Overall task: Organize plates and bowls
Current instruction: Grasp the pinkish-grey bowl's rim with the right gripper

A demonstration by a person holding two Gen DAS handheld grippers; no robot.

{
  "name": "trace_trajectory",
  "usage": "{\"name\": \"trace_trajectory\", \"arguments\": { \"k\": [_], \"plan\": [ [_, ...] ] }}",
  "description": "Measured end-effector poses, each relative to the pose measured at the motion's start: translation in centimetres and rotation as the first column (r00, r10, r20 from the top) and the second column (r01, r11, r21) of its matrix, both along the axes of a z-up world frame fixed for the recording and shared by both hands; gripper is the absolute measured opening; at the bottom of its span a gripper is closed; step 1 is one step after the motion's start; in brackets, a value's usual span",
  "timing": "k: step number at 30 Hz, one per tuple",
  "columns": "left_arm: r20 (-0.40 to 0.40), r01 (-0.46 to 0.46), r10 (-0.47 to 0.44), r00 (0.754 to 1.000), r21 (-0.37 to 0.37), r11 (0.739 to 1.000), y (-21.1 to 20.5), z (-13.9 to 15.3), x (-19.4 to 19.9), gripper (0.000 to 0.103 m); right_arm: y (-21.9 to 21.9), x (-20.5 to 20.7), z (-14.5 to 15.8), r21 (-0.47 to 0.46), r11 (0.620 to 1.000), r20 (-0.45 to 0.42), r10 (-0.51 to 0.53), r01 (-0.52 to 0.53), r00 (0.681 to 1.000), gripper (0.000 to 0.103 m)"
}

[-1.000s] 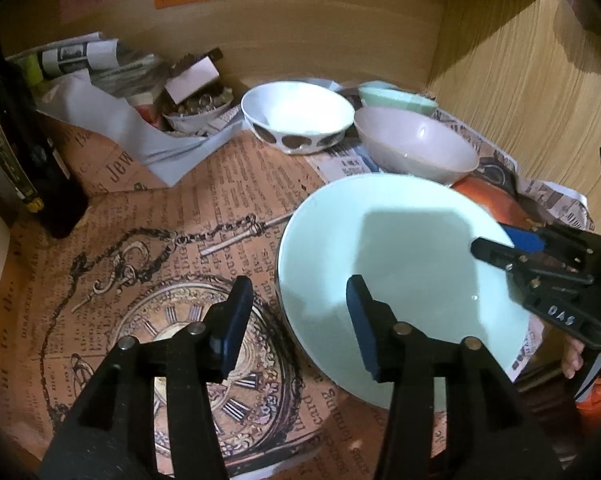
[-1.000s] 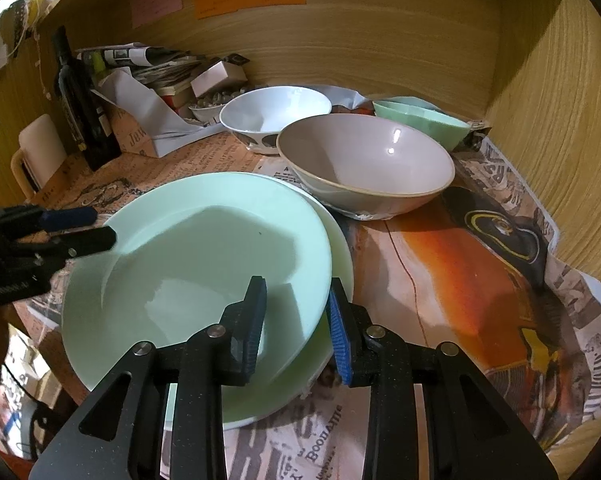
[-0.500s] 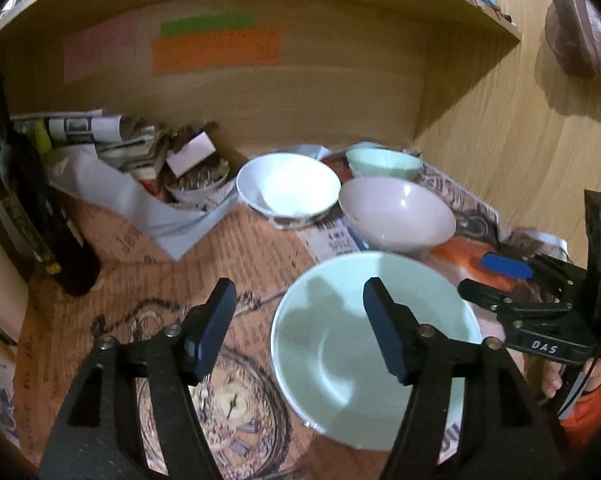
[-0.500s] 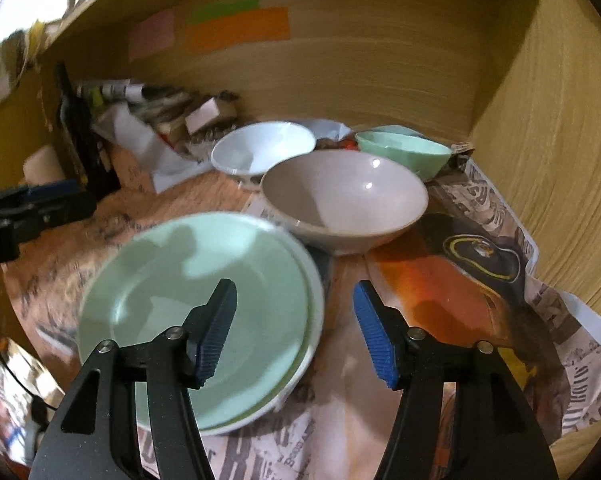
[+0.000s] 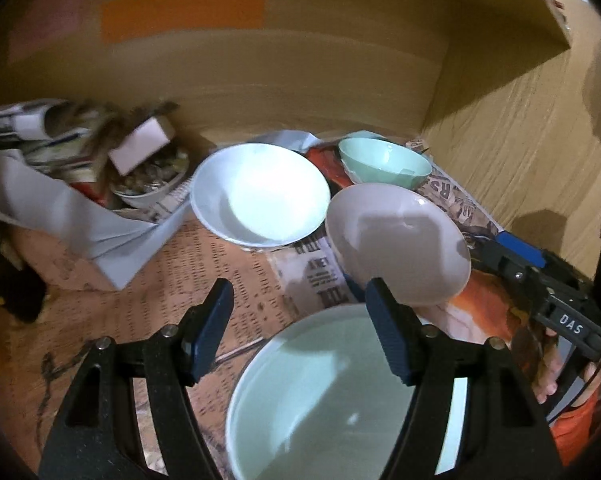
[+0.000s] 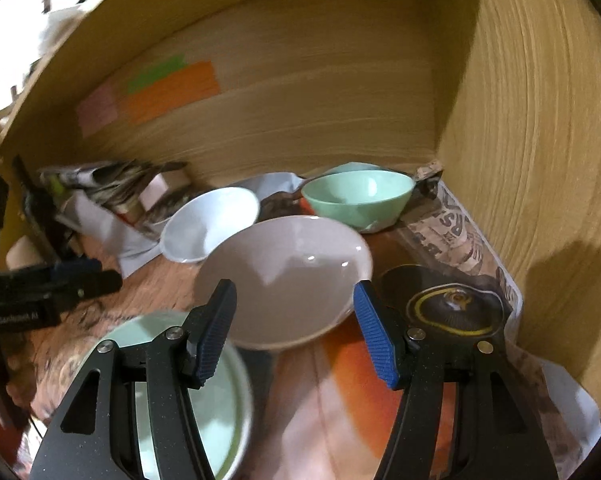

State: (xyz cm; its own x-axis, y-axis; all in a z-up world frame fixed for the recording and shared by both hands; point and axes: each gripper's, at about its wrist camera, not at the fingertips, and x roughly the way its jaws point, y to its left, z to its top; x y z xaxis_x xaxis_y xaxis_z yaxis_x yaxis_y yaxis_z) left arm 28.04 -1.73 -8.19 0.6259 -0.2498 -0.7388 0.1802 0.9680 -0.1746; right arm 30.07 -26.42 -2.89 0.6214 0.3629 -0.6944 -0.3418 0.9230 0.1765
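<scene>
The pale green round plates (image 5: pixel 324 400) lie stacked at the bench's near edge, free of both grippers. Behind them sits a greyish-pink ceramic bowl (image 6: pixel 284 276), then a white bowl (image 5: pixel 260 194) and a mint green bowl (image 6: pixel 358 196) near the wooden back wall.

The left gripper (image 5: pixel 300 332) tilts down over the plates; its jaws have just been opening, with nothing between them. The right gripper (image 6: pixel 296 328), angled toward the pink bowl, has jaws about half apart and grips nothing. Its body reads "DAS". The newspaper lining (image 5: pixel 320 276) carries print too blurred to read.
</scene>
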Motion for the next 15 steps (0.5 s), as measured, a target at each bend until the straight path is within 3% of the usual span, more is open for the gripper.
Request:
{"name": "trace_trajectory", "arguments": {
  "k": [3, 7, 15],
  "plan": [
    [-0.026, 0.012, -0.013, 1.0, -0.035, 0.999, -0.4, -0.6, 1.6, 0.068, -0.5, 1.5, -1.0, 0.016, 1.0, -0.039, -0.011, 0.012, 0.999, 0.057],
    [-0.024, 0.017, -0.017, 1.0, -0.013, 1.0, -1.3, -1.2, 3.0, 0.067, -0.7, 3.0, -2.4, 0.009, 1.0, -0.079, -0.016, 0.016, 0.997, 0.05],
    [-0.081, 0.063, -0.061, 0.995, 0.019, 0.998, -3.1, -3.4, 5.5, 0.041, -1.1, 4.7, -4.3, 0.012, 1.0, -0.131, -0.02, 0.022, 0.991, 0.041]
  ]
}}
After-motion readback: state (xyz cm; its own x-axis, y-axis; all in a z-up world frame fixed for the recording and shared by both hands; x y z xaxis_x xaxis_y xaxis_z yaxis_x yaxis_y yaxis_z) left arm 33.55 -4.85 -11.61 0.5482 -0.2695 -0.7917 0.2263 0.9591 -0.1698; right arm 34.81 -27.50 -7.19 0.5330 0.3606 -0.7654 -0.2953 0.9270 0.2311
